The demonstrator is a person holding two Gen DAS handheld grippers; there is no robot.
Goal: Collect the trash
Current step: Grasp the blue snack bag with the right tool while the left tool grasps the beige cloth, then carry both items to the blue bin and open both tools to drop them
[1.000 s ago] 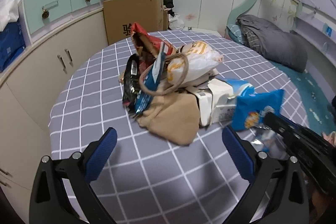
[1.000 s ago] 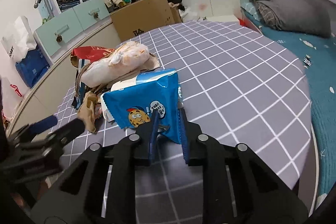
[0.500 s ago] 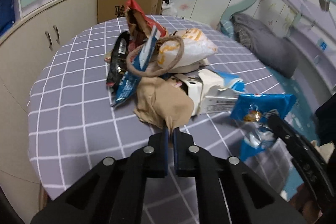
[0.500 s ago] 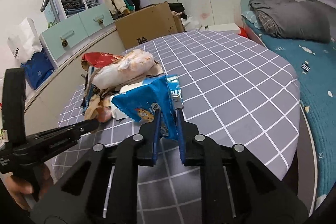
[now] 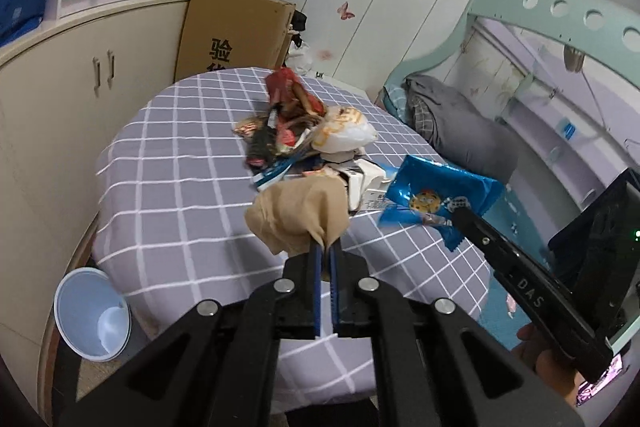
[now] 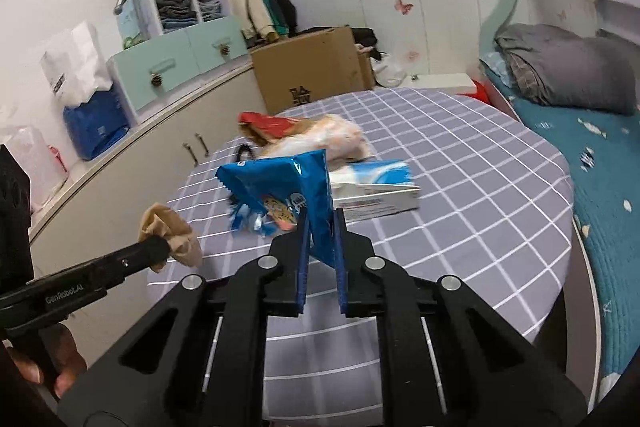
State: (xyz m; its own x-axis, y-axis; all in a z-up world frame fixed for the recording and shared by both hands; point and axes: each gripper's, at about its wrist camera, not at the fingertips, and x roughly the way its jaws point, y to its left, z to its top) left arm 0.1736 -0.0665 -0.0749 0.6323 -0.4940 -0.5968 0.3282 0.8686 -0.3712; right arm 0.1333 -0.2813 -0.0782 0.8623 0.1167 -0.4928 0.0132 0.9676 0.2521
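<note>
Left wrist view: pale blue bin (image 5: 92, 315) on the floor beside the desk (image 5: 180, 187), partly cut off by its edge. Left hand-held gripper (image 5: 325, 251) clamped on a crumpled tan paper bag (image 5: 298, 213), lifted clear. Litter heap (image 5: 304, 135) blurred, items indistinct. Right hand-held gripper (image 6: 320, 227), jaws just closing, pinches a blue cookie packet (image 6: 280, 183); print smeared.

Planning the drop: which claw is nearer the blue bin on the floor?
Left. The left claw, holding the tan cloth, is on the blue bin's side; the right claw is farther across.
</note>
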